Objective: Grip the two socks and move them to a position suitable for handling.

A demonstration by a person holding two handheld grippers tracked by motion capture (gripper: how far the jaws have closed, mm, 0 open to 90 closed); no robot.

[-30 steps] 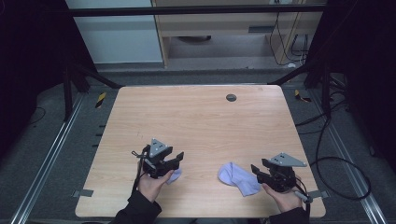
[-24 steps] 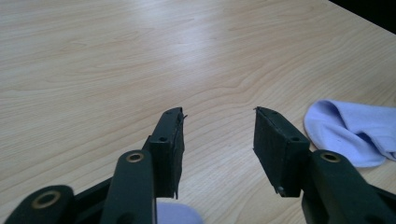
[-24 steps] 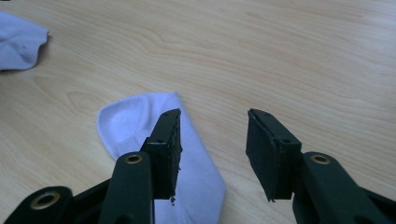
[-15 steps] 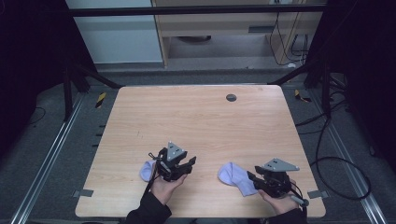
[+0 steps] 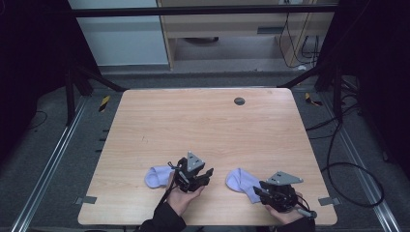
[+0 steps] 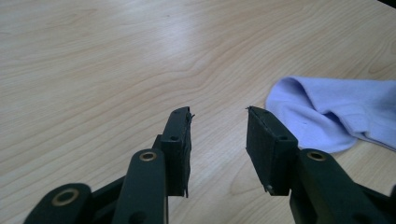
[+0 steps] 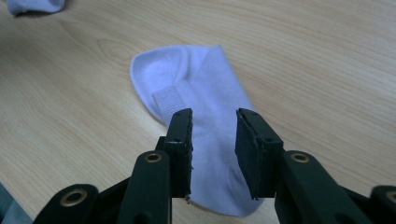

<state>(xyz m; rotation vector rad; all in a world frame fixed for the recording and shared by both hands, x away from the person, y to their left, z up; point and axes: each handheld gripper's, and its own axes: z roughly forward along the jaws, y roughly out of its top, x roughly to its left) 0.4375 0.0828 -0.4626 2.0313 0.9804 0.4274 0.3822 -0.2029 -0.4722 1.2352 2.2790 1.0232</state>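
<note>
Two pale socks lie flat on the wooden bench (image 5: 203, 125), well apart. The right sock (image 7: 205, 107) sits under the right gripper (image 7: 213, 122), the left sock (image 5: 157, 176) just beside the left gripper (image 6: 218, 113). Both grippers' fingers have just been closing but are apart, gripping nothing.

Two socks, two grippers on the table (image 5: 203, 121)

Left gripper (image 5: 205, 173) just right of the left sock (image 5: 157, 176); right gripper (image 5: 261, 192) touches the right sock (image 5: 240, 182).

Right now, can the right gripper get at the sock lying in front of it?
Probably yes: the right gripper has its jaws apart, just been closing, above the sock, with nothing in between.
</note>
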